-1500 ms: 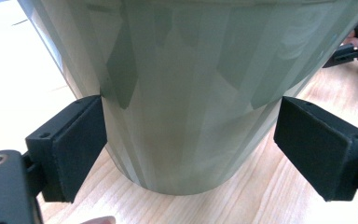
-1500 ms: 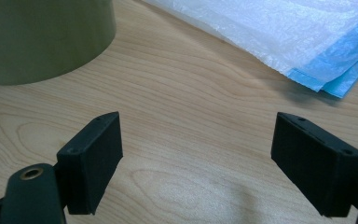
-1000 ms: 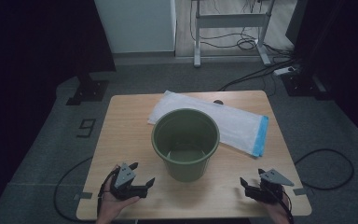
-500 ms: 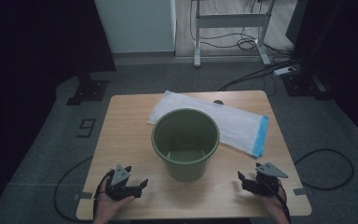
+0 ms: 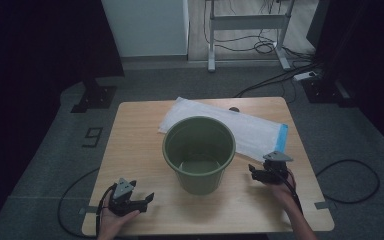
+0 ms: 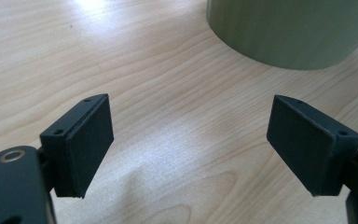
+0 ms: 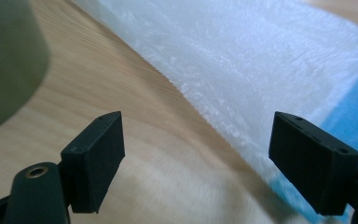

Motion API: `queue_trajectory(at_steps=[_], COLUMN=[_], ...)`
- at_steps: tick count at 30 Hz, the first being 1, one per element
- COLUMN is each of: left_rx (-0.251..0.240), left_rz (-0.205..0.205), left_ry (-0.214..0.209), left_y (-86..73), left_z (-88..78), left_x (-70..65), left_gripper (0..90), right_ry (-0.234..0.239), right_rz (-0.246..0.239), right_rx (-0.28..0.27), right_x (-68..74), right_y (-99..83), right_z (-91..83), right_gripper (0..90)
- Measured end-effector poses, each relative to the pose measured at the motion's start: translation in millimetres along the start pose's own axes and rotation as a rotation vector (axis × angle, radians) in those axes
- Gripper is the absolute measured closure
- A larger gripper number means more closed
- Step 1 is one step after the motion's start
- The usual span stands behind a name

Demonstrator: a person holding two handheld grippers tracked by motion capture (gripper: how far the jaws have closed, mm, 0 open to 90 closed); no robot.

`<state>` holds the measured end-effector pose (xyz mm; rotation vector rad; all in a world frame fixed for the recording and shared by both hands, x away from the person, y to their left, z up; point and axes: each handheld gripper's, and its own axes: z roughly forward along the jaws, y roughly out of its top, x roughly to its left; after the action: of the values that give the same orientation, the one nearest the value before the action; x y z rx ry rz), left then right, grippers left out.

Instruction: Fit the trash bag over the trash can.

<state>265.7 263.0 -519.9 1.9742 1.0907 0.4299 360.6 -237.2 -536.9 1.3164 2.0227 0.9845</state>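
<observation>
A green bucket (image 5: pixel 199 152) stands upright and empty in the middle of the wooden table (image 5: pixel 135 150). Behind it lies a flat white plastic bag with a blue end strip (image 5: pixel 252 131). My left gripper (image 5: pixel 142 200) rests low at the table's front left, open, with bare wood between its jaws and the bucket's base (image 6: pixel 289 32) ahead to the right. My right gripper (image 5: pixel 257 172) is open just right of the bucket, close to the bag's blue end. In the right gripper view the white bag (image 7: pixel 261 60) lies ahead of the jaws and the bucket wall (image 7: pixel 7 56) is at left.
The table stands on grey carpet with cables (image 5: pixel 347 180) trailing at right and left. A metal desk frame (image 5: pixel 245 30) and a power strip (image 5: pixel 307 76) are on the floor beyond. A small dark object (image 5: pixel 234 109) sits at the bag's far edge.
My right gripper has moved forward and left, from the front right corner up beside the bucket and the bag's blue end. The left gripper shifted only slightly.
</observation>
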Motion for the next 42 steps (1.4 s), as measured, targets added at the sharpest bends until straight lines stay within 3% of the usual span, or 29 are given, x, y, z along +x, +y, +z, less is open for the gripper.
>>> queue_trajectory(at_steps=[1, 4, 11, 12, 14, 16, 17, 19, 20, 26, 30, 32, 33, 34, 35, 42], left_rx=[-0.006, 0.003, 0.017, 0.025, 0.033, 0.034, 0.037, 0.042, 0.046, 0.089, 0.103, 0.108, 0.108, 0.109, 0.111, 0.110], left_rz=[-0.014, 0.004, -0.008, 0.000, 0.006, 0.007, 0.010, 0.015, 0.019, 0.035, 0.041, 0.044, 0.044, 0.044, 0.044, 0.048], left_ry=[-0.008, 0.015, 0.010, 0.009, 0.009, 0.008, 0.006, 0.007, 0.009, 0.039, 0.044, 0.044, 0.044, 0.045, 0.046, 0.043], left_y=[0.5, 0.6, -1.6, -1.8, -2.0, -2.2, -2.3, -2.6, -3.3, -7.6, -8.2, -8.5, -8.5, -8.7, -8.8, -7.8], left_z=[-1.2, -2.8, -2.1, -1.6, -0.6, -0.1, 0.3, 0.7, 1.3, 5.6, 7.6, 9.1, 9.1, 9.6, 9.8, 10.2], left_x=[0.3, -2.0, -1.9, -2.9, -4.0, -4.6, -5.0, -5.8, -5.7, -3.5, -3.3, -4.3, -4.3, -4.8, -5.4, -8.8], left_gripper=[14.3, 14.3, 14.3, 14.3, 14.3, 14.3, 14.3, 14.3, 14.3, 14.4, 14.4, 14.4, 14.4, 14.4, 14.4, 14.3], right_ry=[0.003, -0.007, -0.009, -0.040, -0.046, -0.049, -0.059, -0.057, -0.049, -0.055, -0.049, -0.027, -0.027, -0.017, -0.017, 0.003], right_rz=[0.014, 0.021, 0.059, 0.055, 0.092, 0.091, 0.098, 0.098, 0.091, 0.035, 0.023, 0.047, 0.047, 0.051, 0.051, 0.081], right_rx=[0.009, 0.013, 0.045, 0.063, 0.062, 0.061, 0.062, 0.065, 0.072, 0.116, 0.092, 0.050, 0.050, 0.034, 0.034, 0.016], right_x=[-4.0, -9.6, -19.4, -21.2, -24.8, -26.2, -28.6, -29.4, -30.1, -26.4, -23.0, -24.0, -24.0, -24.7, -24.7, -26.9], right_y=[1.5, 2.5, -0.6, -1.3, -1.9, -2.1, -1.9, -1.8, -1.5, -0.6, -9.2, -21.8, -21.8, -31.7, -31.7, -74.6], right_z=[9.3, 18.1, 28.1, 28.5, 27.7, 27.2, 26.0, 25.3, 23.8, 17.1, 1.3, -19.0, -19.0, -34.7, -34.7, -89.3], right_gripper=[18.7, 21.7, 25.9, 34.9, 43.6, 46.5, 56.8, 61.4, 70.7, 82.5, 85.8, 86.7, 86.7, 86.7, 86.7, 86.1])
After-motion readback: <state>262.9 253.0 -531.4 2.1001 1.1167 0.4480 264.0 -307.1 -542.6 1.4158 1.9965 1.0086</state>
